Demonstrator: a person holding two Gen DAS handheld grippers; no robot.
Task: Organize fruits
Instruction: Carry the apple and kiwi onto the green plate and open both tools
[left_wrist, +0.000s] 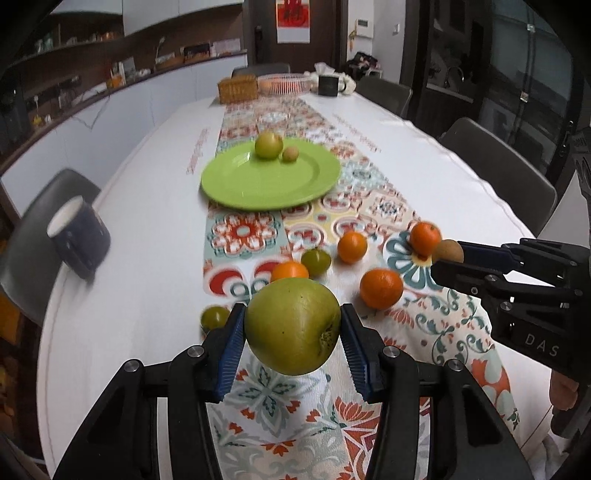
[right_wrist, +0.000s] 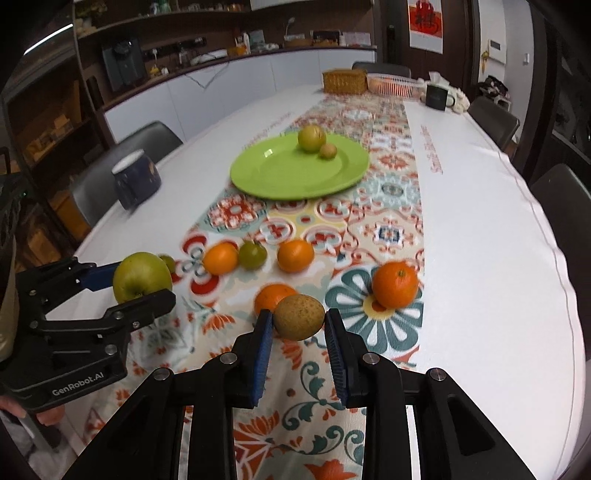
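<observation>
My left gripper (left_wrist: 292, 322) is shut on a large green apple (left_wrist: 291, 325) and holds it above the patterned runner; it also shows in the right wrist view (right_wrist: 142, 277). My right gripper (right_wrist: 298, 318) is shut on a small brown fruit (right_wrist: 299, 316), also seen in the left wrist view (left_wrist: 448, 252). A green plate (left_wrist: 258, 184) farther up the table holds a green apple (left_wrist: 269, 145) and a small brown fruit (left_wrist: 290, 154). Several oranges (left_wrist: 381, 288) and small green fruits (left_wrist: 316, 261) lie loose on the runner between the plate and the grippers.
A dark blue mug (left_wrist: 79, 236) stands at the table's left edge. At the far end are a wicker box (left_wrist: 237, 88), a wire basket (left_wrist: 284, 83) and a dark cup (left_wrist: 328, 85). Chairs (left_wrist: 498, 162) line both sides of the white table (left_wrist: 155, 229).
</observation>
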